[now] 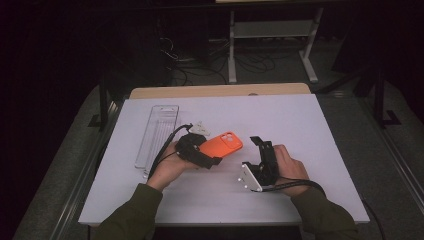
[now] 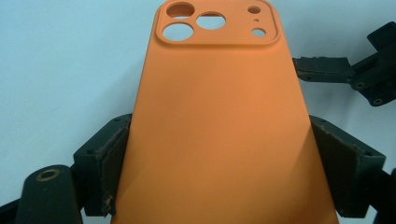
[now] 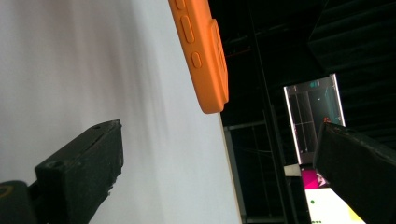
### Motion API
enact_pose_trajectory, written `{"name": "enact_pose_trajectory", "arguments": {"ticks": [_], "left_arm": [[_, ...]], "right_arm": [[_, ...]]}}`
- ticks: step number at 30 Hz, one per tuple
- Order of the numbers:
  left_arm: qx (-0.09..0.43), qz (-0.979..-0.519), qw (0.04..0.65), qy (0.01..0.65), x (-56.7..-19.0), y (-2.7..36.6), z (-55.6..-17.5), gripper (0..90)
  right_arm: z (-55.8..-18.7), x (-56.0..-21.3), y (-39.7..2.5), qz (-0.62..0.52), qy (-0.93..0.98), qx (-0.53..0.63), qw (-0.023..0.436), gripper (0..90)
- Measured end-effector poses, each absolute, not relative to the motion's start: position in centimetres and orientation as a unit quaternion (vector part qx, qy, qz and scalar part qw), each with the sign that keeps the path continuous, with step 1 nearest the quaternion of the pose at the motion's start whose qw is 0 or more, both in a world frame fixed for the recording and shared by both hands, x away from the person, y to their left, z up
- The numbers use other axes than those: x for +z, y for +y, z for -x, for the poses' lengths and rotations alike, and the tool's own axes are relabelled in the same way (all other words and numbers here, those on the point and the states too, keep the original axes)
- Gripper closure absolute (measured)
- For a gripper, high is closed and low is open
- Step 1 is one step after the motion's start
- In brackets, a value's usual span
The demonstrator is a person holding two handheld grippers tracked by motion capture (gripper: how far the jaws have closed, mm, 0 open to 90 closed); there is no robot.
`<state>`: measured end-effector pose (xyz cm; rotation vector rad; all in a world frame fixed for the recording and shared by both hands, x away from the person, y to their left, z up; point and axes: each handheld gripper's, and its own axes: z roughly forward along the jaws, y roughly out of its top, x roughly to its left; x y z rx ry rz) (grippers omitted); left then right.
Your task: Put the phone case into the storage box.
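An orange phone case (image 1: pixel 223 144) with camera cut-outs is held just above the white table top (image 1: pixel 300 125), near its middle. My left gripper (image 1: pixel 206 156) is shut on its lower end; in the left gripper view both pads (image 2: pixel 114 158) press the sides of the case (image 2: pixel 219 116). My right gripper (image 1: pixel 253 152), turned on its side, stands open to the right of the case and apart from it. In the right gripper view its jaws are spread wide with nothing between them (image 3: pixel 219 172), and the case's button edge (image 3: pixel 201 51) hangs ahead.
A long clear plastic tray (image 1: pixel 157 135) lies at the table's left, also seen as the clear tray (image 3: pixel 313 116) beyond the case. One jaw of the other gripper (image 2: pixel 345 70) sits beside the case. Cables and a metal stand (image 1: pixel 270 45) are on the dark floor behind.
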<state>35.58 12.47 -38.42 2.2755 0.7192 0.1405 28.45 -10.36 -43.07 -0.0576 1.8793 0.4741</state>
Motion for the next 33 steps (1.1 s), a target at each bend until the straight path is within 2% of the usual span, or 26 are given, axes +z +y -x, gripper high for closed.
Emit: {"name": "enact_pose_trajectory", "arguments": {"ticks": [3,24,33], "left_arm": [[0.063,-0.894,0.356,0.265,-38.3,12.6,-35.8,15.5],[0.059,-0.885,0.370,0.276,-38.4,12.2,-35.5,15.5],[0.061,-0.893,0.361,0.261,-38.2,12.0,-35.3,15.5]], "right_arm": [[-28.3,-43.3,-10.3,0.022,0.800,0.198,0.566,0.9],[-27.7,-43.8,-9.6,0.071,0.771,0.187,0.605,0.8],[-27.4,-43.9,-9.1,0.076,0.760,0.195,0.616,0.8]]}}
